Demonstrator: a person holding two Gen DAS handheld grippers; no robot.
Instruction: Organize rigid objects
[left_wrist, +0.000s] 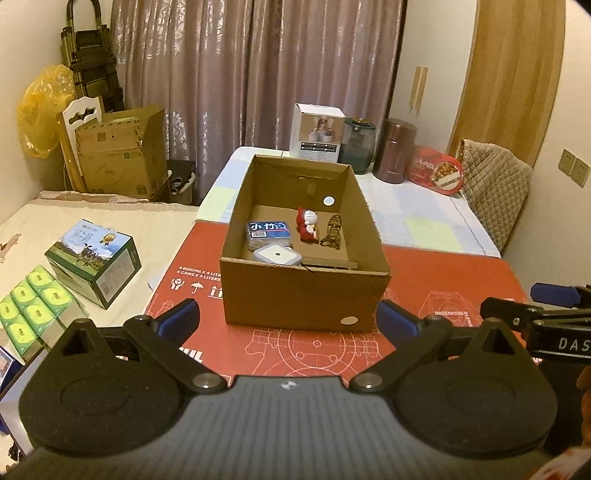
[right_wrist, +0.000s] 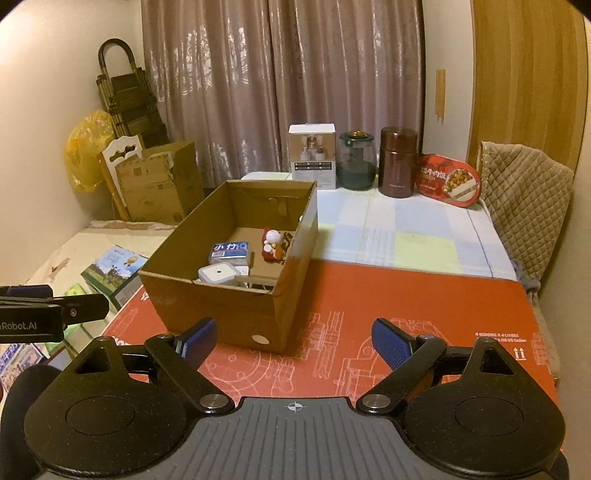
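Note:
An open cardboard box stands on a red printed sheet. Inside it lie a blue tissue pack, a white square gadget, a red and white toy figure and a small brown model. My left gripper is open in front of the box, nothing between its fingers. My right gripper is also open and empty, to the right of the box's near corner.
At the table's far edge stand a white carton, a green jar, a brown flask and a red tin. A green boxed carton and green packs lie on the bed at left. A quilted chair is at right.

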